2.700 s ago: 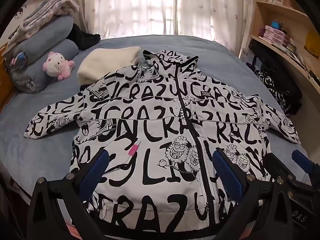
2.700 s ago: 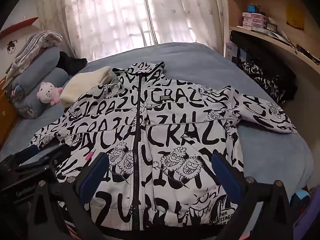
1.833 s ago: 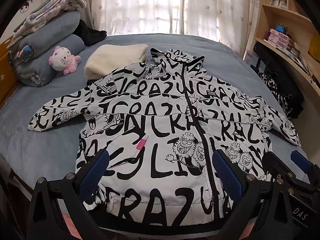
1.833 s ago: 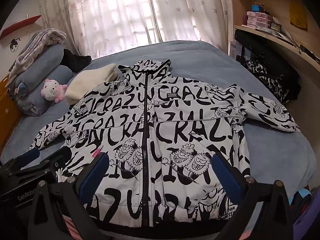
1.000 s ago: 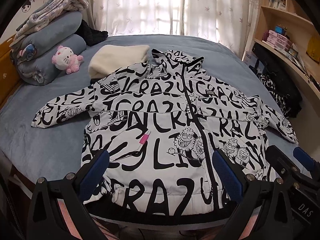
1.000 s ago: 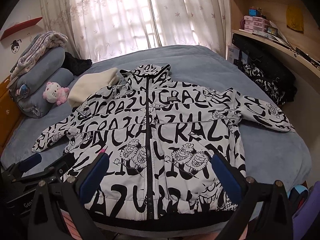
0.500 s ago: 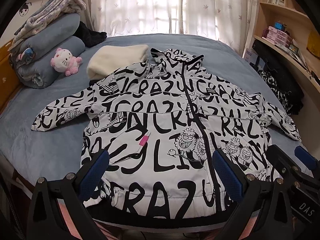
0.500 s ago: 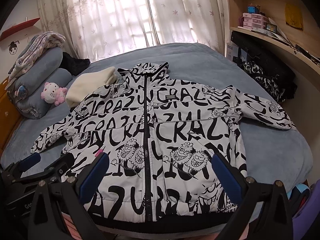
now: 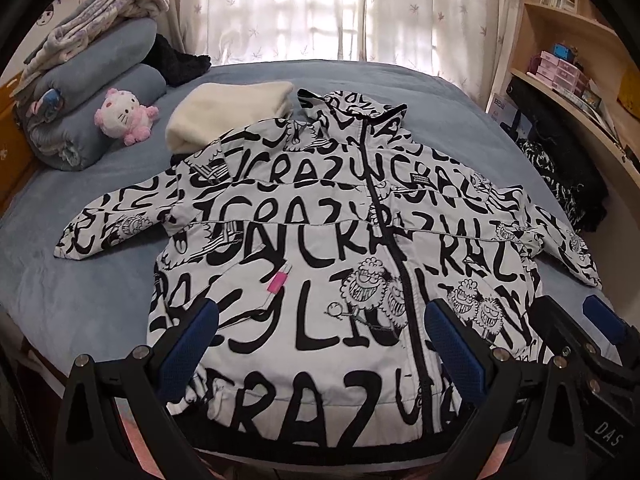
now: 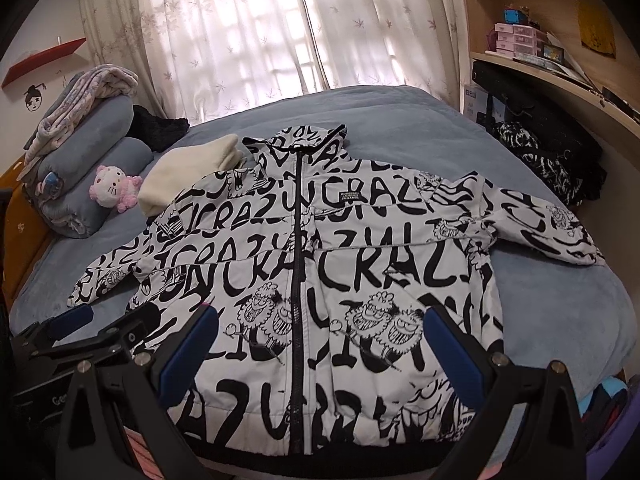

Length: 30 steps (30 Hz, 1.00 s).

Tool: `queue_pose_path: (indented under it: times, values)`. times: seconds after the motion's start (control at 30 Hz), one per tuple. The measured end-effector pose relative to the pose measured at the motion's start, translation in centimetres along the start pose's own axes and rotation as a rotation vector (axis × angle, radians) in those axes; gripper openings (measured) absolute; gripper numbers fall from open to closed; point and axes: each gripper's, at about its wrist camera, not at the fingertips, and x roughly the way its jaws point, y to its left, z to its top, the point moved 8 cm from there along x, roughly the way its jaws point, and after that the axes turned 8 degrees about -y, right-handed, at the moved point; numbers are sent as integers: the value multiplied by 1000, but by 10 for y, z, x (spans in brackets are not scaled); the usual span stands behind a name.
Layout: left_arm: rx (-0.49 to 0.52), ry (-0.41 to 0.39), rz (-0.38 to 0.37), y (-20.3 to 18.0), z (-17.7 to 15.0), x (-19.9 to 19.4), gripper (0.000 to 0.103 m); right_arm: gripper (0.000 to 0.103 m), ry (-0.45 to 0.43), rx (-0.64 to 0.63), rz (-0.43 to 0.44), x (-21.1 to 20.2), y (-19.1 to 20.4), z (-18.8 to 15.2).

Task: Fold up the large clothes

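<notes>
Bed (image 9: pixel 80 300), jacket (image 9: pixel 320 240) lettered "CRAZY"

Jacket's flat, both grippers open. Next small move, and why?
Probably bring the left gripper to the jacket's left sleeve and pinch its cuff to fold it inward. The printed jacket lies spread and zipped on the bed, both sleeves out; the right gripper is also open, holding nothing.

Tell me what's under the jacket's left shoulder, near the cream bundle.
The jacket overlaps the cream folded cloth, with something dark peeking out beneath. The rest is covered; blue bedding lies around.
</notes>
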Motion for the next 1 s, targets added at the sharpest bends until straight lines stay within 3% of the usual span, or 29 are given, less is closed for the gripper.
queue_pose_path:
  times: [0.33,0.57,0.77,1.0]
  values:
    - [69,-103,-50,-43,58,7,102,102,-97,32,5,-1,-38,53]
    - [106,-189,-81,-84,110,16,102,102,-214,28,-76,-6,-83,102]
    - [142,-238,-106,-131,139,46,102,102,-269,70,-234,9,-154,124]
    - [171,-237,-160,-189,140,102,102,102,-282,307,-345,44,-264,109]
